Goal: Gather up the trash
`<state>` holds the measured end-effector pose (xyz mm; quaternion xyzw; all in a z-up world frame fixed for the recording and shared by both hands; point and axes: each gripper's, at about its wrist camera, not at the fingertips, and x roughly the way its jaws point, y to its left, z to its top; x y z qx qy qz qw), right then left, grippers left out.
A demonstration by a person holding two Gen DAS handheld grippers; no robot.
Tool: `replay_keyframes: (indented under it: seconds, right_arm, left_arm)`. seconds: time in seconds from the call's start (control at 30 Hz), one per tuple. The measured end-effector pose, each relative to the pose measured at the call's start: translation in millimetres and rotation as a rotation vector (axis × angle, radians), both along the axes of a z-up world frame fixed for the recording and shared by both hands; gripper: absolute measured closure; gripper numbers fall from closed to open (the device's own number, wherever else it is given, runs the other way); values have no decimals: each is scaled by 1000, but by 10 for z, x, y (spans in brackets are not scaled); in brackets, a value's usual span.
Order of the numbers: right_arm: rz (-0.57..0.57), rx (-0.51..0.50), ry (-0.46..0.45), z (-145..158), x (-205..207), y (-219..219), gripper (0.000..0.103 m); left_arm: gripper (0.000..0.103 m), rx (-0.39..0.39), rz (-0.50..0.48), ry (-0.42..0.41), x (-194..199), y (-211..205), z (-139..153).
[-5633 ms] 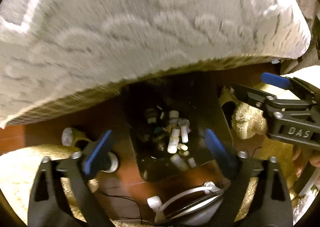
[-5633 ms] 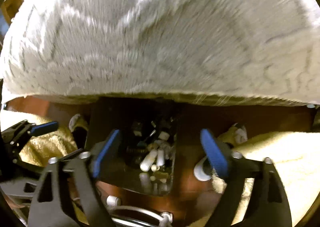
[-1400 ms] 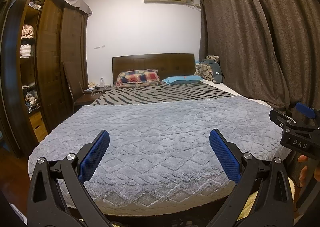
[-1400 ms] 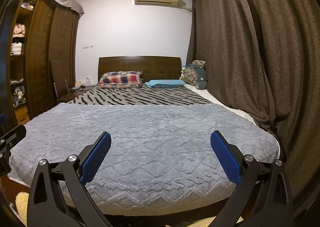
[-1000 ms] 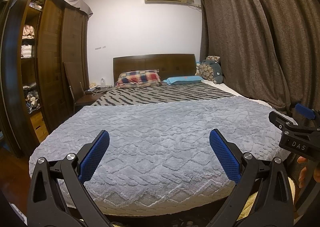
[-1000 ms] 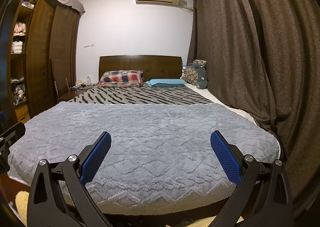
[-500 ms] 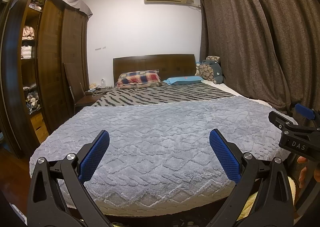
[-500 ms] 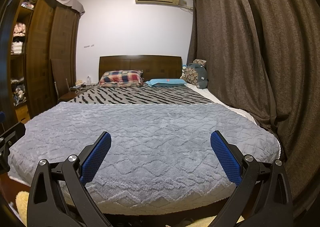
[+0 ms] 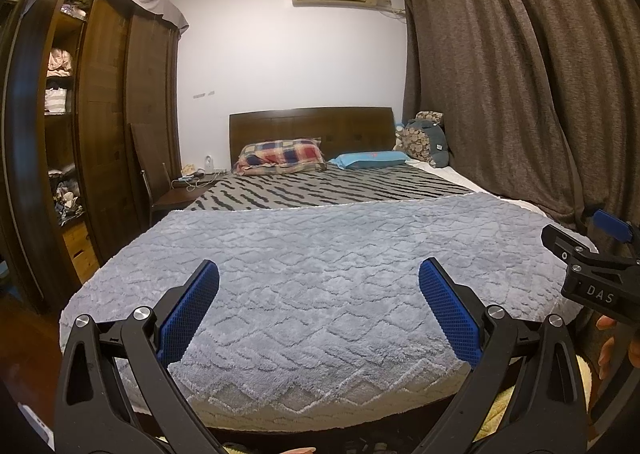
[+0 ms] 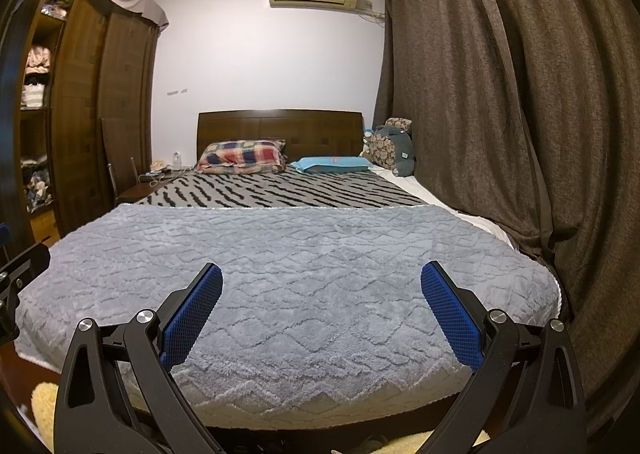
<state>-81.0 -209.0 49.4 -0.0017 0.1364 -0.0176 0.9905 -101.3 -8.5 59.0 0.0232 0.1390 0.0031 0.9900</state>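
Note:
My left gripper (image 9: 319, 314) is open and empty, level above the foot of a bed with a grey fleece blanket (image 9: 320, 266). My right gripper (image 10: 322, 316) is open and empty too, held beside it over the same blanket (image 10: 300, 254). The right gripper also shows at the right edge of the left wrist view (image 9: 592, 278), and the left gripper at the left edge of the right wrist view (image 10: 16, 274). No trash and no bin show clearly; only dark clutter at the bottom edge below the bed.
A striped sheet (image 9: 328, 186), a plaid pillow (image 9: 280, 156) and a blue pillow (image 9: 368, 159) lie further up the bed. A wooden wardrobe (image 9: 100, 134) stands at the left. Brown curtains (image 9: 520, 94) hang at the right. A yellow rug (image 10: 42, 402) lies on the floor.
5.6 s ago both grippers pointed down at a dark bin of trash on the floor by the bed. Now they point level over the bed. Over the last 1.4 s nothing has visibly moved.

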Motion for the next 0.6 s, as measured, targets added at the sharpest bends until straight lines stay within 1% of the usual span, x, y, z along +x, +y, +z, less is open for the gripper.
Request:
replay_keyframes:
  seconds: [0.4, 0.5, 0.6]
  right_arm:
    - [0, 0, 2, -11, 12, -2, 3]
    - [-1, 1, 4, -16, 13, -4, 3]
    - [-3, 2, 7, -23, 17, -11, 3]
  left_arm:
    - [8, -15, -6, -3, 32, 6, -21]
    - [8, 2, -6, -11, 35, -14, -34]
    - [8, -7, -14, -11, 34, -22, -39]
